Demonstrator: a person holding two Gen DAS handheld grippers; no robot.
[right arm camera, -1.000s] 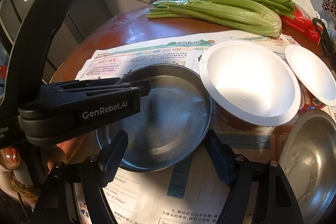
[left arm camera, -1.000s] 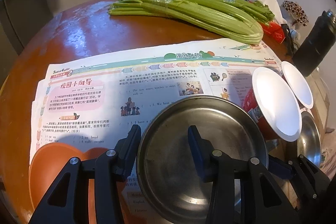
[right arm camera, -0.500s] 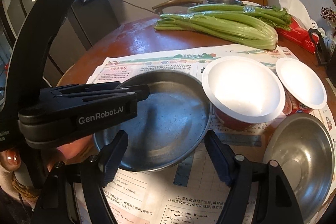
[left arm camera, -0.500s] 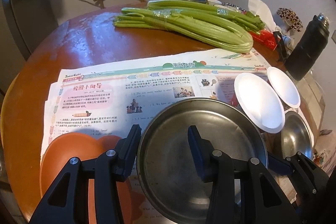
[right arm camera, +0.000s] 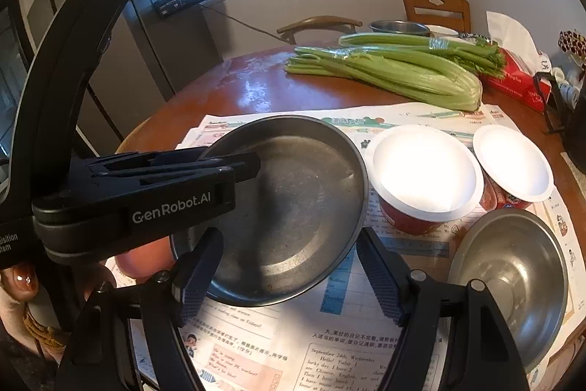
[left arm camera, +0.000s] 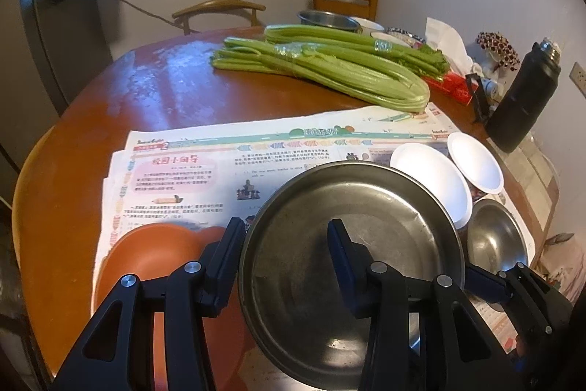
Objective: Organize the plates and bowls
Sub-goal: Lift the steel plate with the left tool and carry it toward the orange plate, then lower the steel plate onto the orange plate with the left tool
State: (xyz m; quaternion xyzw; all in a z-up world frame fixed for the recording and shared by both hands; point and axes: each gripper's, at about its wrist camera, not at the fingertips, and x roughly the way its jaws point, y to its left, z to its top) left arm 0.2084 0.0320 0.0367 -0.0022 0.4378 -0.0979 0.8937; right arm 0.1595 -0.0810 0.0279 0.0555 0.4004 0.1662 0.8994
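Both grippers have risen over the last second, and the steel plate (left arm camera: 384, 226) has come up off the round table (left arm camera: 164, 90) and its newspaper (left arm camera: 219, 178) with them.

The left gripper (left arm camera: 285, 229) is clenched on the plate's 9 o'clock rim, one finger inside and one out. The right gripper (right arm camera: 289, 233) is drawn in about the near edge (I cannot tell whether its pads bite).

A thin, slick rim gives a poor hold, so if the two hands drift apart the plate may pivot and slip. It could then fall on the orange plate (left arm camera: 146, 251) at 8 o'clock, or swing into the light paper bowls (right arm camera: 425, 171) at 2 o'clock and tip them. It might also clip the small steel bowl (right arm camera: 512, 273) at 4 o'clock.
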